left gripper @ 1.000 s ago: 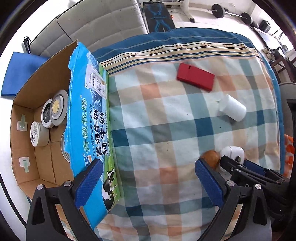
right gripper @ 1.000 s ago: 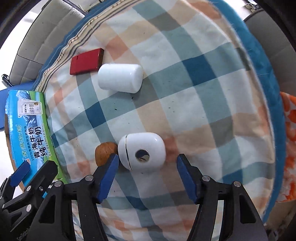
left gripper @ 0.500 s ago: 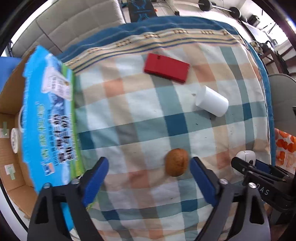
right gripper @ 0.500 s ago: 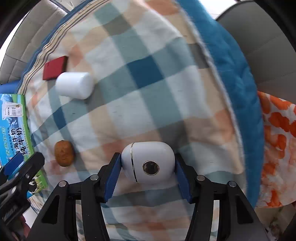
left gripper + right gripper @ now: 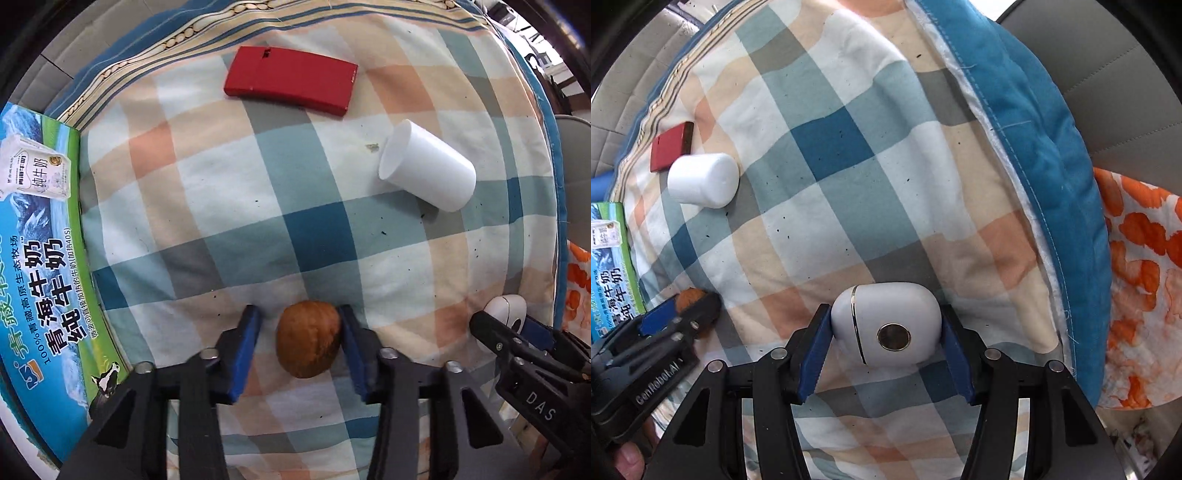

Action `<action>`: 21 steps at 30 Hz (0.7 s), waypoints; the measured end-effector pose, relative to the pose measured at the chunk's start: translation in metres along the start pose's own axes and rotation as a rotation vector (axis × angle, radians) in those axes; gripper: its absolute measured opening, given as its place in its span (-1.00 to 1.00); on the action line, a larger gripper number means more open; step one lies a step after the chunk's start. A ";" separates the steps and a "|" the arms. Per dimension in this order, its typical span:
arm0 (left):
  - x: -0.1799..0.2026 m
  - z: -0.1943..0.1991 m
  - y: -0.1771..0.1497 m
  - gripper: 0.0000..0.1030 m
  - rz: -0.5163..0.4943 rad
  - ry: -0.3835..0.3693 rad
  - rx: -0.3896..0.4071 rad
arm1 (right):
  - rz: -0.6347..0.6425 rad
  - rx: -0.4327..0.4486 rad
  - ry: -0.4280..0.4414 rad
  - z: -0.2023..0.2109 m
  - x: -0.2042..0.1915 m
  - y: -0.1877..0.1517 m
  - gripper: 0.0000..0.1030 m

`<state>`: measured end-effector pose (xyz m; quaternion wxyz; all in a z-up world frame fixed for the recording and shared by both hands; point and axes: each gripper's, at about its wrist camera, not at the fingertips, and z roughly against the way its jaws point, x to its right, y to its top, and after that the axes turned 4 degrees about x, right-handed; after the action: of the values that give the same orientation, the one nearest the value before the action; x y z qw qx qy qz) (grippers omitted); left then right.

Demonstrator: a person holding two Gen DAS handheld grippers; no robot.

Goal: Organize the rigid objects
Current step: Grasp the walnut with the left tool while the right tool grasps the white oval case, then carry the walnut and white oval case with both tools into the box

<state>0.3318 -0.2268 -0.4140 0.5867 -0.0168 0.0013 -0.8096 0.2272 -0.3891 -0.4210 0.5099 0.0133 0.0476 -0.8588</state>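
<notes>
A brown walnut lies on the checked cloth between the blue pads of my left gripper. The right pad touches it; a gap shows at the left pad. My right gripper is shut on a white rounded case with a round metal button and holds it above the cloth. That case also shows in the left wrist view. A red flat box and a white cup on its side lie further back.
A blue and green milk carton box stands along the cloth's left edge. A blue quilt border runs along the right, with an orange patterned cloth beyond it. A grey sofa lies behind.
My left gripper has moved right from the carton box, down to the walnut, and narrowed around it. My right gripper has closed on the white case and lifted it to the right.
</notes>
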 end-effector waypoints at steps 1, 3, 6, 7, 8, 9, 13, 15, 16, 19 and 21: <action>0.000 0.000 0.000 -0.42 -0.001 -0.002 0.003 | 0.000 -0.005 -0.008 -0.001 -0.002 0.001 0.18; 0.000 0.001 -0.001 -0.42 -0.001 -0.006 0.005 | -0.005 -0.015 -0.019 -0.003 -0.006 0.003 0.18; -0.012 0.007 -0.001 -0.42 0.004 -0.011 0.010 | 0.012 -0.020 -0.047 -0.009 -0.021 0.005 0.21; -0.013 0.008 -0.001 -0.42 0.002 -0.008 0.014 | 0.017 -0.017 -0.057 -0.010 -0.024 0.006 0.21; -0.015 0.009 -0.002 -0.42 0.003 -0.005 0.021 | 0.024 -0.014 -0.066 -0.012 -0.027 0.005 0.18; -0.010 0.011 -0.006 -0.42 0.002 -0.002 0.027 | 0.032 -0.014 -0.071 -0.012 -0.030 0.004 0.16; -0.011 0.021 -0.017 -0.42 0.005 -0.008 0.050 | 0.038 -0.010 -0.051 -0.010 -0.034 -0.001 0.15; -0.013 0.033 -0.024 -0.42 0.004 -0.012 0.074 | 0.041 -0.009 -0.032 -0.006 -0.038 -0.010 0.15; -0.014 0.039 -0.027 -0.42 0.000 -0.008 0.087 | 0.046 -0.007 -0.021 -0.004 -0.040 -0.013 0.15; -0.017 0.060 -0.038 -0.42 -0.003 -0.009 0.133 | 0.067 0.004 0.006 0.007 -0.050 -0.026 0.15; -0.021 0.076 -0.048 -0.42 0.003 -0.020 0.163 | 0.089 0.019 0.019 0.016 -0.061 -0.033 0.15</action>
<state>0.2953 -0.1907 -0.3371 0.5873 0.0230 -0.0702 -0.8060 0.2278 -0.3215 -0.3983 0.5470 0.0283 0.0434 -0.8355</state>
